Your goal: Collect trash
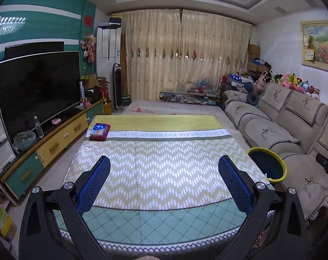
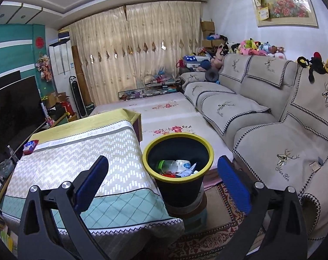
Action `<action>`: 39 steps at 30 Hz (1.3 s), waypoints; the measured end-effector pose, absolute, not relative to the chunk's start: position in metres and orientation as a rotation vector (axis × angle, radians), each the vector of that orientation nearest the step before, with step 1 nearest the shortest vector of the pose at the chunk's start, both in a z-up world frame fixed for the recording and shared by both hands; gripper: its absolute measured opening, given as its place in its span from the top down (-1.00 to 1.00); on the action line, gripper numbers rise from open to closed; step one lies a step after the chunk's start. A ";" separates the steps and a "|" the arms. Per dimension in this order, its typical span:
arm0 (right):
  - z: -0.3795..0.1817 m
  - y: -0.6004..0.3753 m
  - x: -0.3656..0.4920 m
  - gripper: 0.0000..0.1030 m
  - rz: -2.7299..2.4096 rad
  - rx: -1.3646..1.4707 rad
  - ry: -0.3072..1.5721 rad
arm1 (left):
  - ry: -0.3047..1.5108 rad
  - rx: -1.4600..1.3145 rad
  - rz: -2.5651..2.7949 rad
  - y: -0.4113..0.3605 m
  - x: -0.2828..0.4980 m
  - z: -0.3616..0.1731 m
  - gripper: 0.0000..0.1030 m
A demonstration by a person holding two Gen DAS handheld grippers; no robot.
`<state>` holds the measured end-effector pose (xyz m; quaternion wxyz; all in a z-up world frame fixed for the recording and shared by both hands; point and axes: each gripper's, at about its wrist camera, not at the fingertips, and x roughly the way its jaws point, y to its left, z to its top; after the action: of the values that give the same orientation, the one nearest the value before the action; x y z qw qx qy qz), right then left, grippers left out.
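Trash (image 2: 178, 167) sits in one black bin with a yellow rim (image 2: 209, 149), piled at the bottom: one clear bottle with a green cap, white wrappers, some red scraps; exact item count cannot be told. Bin stands on a low stool just beside the tabletop's (image 2: 77, 151) right edge, between tabletop and sofa (image 2: 261, 117).

Left gripper (image 1: 164, 164): jaws spread wide, nothing between the two blue pads, hovering over the tabletop's chevron cloth. Right gripper (image 2: 162, 166): jaws also wide apart, empty, with the bin seen between its two pads from above.

Tabletop carries one red tray with a blue-and-white pack (image 1: 98, 131) at the far left corner; rest of the cloth shows only its pattern and one printed text band. Same tray appears in the right wrist view near the far edge.

Left side: one large TV (image 1: 38, 91) on a low cabinet, one water bottle (image 1: 38, 126) and one glass ashtray-like dish (image 1: 24, 139) on it. One tower fan (image 1: 118, 86) by the curtains. Sofa back holds a row of plush toys (image 1: 294, 82), too many and too small to count. One framed flower picture (image 2: 281, 2) on the wall.
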<state>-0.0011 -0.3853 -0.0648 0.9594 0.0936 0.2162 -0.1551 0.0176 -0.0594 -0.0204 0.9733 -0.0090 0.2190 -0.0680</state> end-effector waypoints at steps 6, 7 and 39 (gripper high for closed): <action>-0.059 -0.389 -0.010 -0.86 -0.325 0.193 0.415 | 0.430 -0.017 -0.081 -0.056 0.004 -0.017 -0.91; -0.059 -0.389 -0.010 -0.86 -0.325 0.192 0.416 | 0.430 -0.022 -0.078 -0.054 0.004 -0.017 -0.91; -0.065 -0.379 -0.003 -0.86 -0.298 0.172 0.428 | 0.458 -0.011 -0.085 -0.067 0.020 -0.022 -0.91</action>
<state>-0.0033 -0.3791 -0.0651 0.9625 0.0851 0.2114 -0.1470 0.0198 -0.0666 -0.0222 0.9729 -0.0056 0.2271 -0.0422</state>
